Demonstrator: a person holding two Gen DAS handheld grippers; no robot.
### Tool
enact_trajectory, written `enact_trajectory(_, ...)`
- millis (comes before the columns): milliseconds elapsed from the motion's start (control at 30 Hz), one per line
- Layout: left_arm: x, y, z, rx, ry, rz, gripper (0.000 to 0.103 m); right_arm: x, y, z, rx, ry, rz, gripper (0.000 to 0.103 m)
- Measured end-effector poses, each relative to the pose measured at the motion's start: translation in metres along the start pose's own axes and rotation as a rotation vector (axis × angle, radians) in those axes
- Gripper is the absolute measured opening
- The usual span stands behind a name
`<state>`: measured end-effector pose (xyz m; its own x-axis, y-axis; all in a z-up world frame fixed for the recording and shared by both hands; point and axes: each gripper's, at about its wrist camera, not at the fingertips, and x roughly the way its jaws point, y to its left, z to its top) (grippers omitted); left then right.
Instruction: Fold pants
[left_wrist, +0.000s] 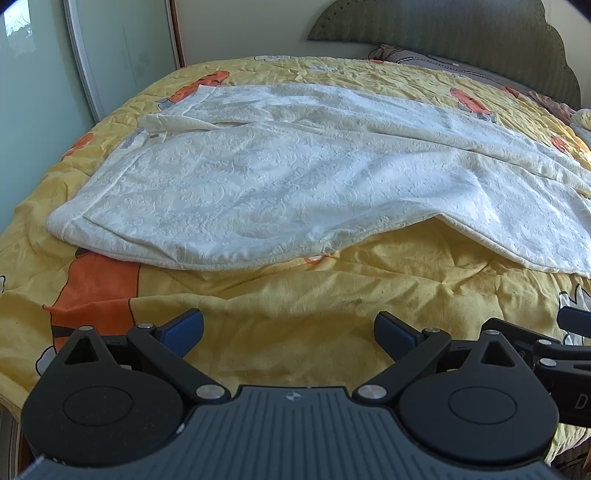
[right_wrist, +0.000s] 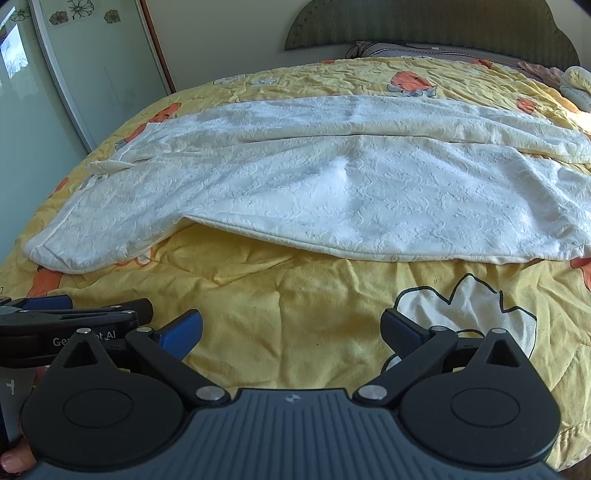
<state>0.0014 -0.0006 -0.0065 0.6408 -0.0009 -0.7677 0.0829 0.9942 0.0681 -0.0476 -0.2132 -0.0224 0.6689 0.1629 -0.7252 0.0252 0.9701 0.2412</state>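
White textured pants (left_wrist: 280, 184) lie spread flat across the yellow bedspread, one leg lying partly over the other; they also show in the right wrist view (right_wrist: 332, 184). Their near edge lifts slightly in a small hump. My left gripper (left_wrist: 288, 332) is open and empty, low over the bedspread short of the pants' near edge. My right gripper (right_wrist: 291, 332) is open and empty, beside the left one and equally short of the pants. The left gripper shows at the left edge of the right wrist view (right_wrist: 74, 317), and the right gripper at the right edge of the left wrist view (left_wrist: 554, 343).
The yellow bedspread (left_wrist: 332, 302) with orange and white cartoon prints covers the bed. A green padded headboard (left_wrist: 443, 33) and pillows (right_wrist: 406, 50) are at the far end. A sliding glass wardrobe door (left_wrist: 44, 74) stands along the left side of the bed.
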Motion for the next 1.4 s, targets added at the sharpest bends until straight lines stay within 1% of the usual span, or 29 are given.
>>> enact_trajectory(700,0.0041,-0.0001,-0.0021,0.000,0.023,0.000,0.100,0.0005,0.0011,-0.0007,-0.006,0.008,0.012,0.103)
enact_trajectory(1400,0.0056,0.0013,-0.0031,-0.005,0.028,0.001,0.101,0.0005,0.0009,-0.0022,-0.001,0.009,0.017,0.103)
